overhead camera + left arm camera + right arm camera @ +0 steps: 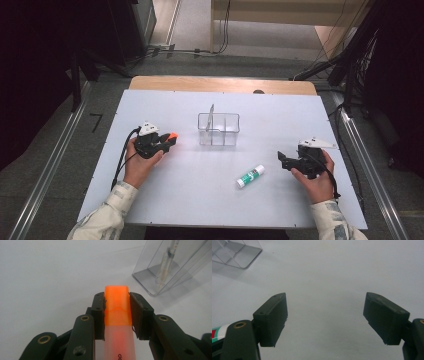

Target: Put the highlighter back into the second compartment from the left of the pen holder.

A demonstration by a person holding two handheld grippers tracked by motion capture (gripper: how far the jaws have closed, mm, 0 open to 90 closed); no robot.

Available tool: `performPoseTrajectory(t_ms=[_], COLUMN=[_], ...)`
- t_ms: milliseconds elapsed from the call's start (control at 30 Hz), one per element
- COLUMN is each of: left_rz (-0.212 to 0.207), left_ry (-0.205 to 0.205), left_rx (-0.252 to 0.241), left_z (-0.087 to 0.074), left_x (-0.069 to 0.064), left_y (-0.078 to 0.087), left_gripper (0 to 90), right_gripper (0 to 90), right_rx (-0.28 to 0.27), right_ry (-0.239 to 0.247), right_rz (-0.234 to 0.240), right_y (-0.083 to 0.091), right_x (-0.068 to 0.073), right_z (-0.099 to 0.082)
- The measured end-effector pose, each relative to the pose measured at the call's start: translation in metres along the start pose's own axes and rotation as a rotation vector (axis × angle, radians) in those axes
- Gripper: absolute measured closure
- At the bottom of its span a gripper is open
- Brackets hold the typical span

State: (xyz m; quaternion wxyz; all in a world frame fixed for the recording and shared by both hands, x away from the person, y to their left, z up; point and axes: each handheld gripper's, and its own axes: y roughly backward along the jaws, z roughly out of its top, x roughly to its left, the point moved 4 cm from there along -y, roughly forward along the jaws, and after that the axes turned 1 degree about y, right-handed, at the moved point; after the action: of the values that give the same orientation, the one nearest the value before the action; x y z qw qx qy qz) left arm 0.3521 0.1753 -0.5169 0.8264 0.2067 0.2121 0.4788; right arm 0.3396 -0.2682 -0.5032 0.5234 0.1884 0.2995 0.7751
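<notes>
I have the left gripper [117, 312] clamped on the orange marker [117, 315] just behind its cap, the tip poking past the pads toward the organizer [172, 267]. It looks light, stiff and slick. My right gripper [325, 317] gapes empty.

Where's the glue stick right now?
In the high view the glue stick lies flat on the white table, right of centre, in front of the clear organizer and just left of the open right tool, untouched.

organizer [218, 129] mid-table, glue stick [250, 176] before it, rightward
</notes>
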Motion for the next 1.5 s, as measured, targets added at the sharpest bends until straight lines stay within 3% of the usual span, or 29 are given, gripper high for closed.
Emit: performPoseTrajectory(t_ms=[200, 633, 1100, 1500], left_rz=[-0.025, -0.053, -0.071, -0.092], left_ry=[-0.004, 0.012, 0.002, -0.033], left_rx=[-0.042, -0.086, -0.115, -0.131], left_z=[0.013, 0.028, 0.046, 0.061], left_x=[-0.012, -0.022, -0.035, -0.051], left_y=[0.011, 0.021, 0.025, 0.019], left_gripper=[68.1, 68.1, 68.1, 68.1], right_gripper=[18.4, 18.4, 18.3, 18.3], right_rx=[0.002, 0.007, 0.01, 0.008], right_ry=[0.001, -0.003, -0.002, -0.002], right_rz=[0.0, -0.001, -0.005, -0.001], right_y=[0.0, -0.001, -0.002, -0.002], right_x=[0.0, 0.0, 0.0, 0.0], right_z=[0.0, 0.0, 0.0, 0.0])
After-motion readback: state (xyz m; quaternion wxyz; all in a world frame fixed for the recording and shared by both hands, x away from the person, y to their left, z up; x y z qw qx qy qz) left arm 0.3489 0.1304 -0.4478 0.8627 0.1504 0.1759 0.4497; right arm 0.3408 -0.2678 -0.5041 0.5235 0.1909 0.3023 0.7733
